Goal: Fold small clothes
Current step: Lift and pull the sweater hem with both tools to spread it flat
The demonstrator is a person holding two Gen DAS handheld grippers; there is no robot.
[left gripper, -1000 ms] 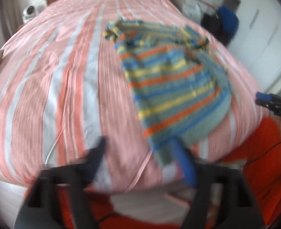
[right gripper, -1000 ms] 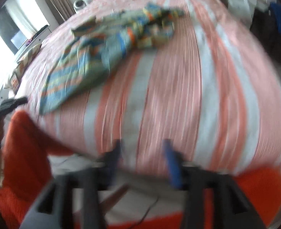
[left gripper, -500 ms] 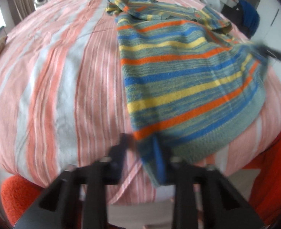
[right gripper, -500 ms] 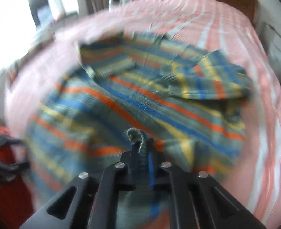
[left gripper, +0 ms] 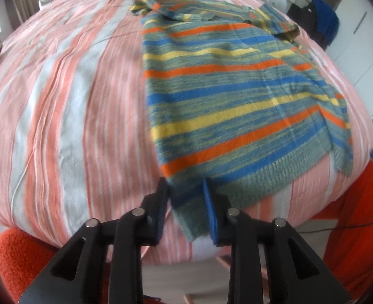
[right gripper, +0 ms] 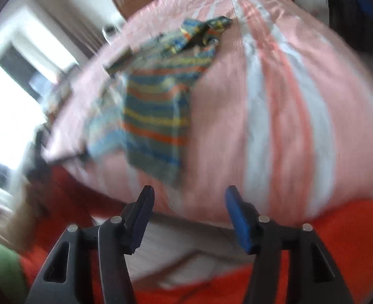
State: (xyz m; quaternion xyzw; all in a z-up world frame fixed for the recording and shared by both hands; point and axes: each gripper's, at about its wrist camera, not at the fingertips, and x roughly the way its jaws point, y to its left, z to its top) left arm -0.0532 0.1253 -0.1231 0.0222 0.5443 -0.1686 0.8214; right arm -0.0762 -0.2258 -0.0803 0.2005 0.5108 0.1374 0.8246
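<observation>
We see a sweater [left gripper: 227, 96] lying flat on the bed [left gripper: 67, 96], on the right half of it in the left wrist view. Its bottom edge is near us, at the bed's front edge, and its bunched sleeves are at the far end. The left gripper [left gripper: 185, 190] is at the sweater's near left corner, with that corner between its fingers. In the right wrist view the right gripper [right gripper: 187, 197] is in front of the bed's edge, apart from the sweater, with nothing between its fingers. A cupboard [left gripper: 358, 58] stands right of the bed.
</observation>
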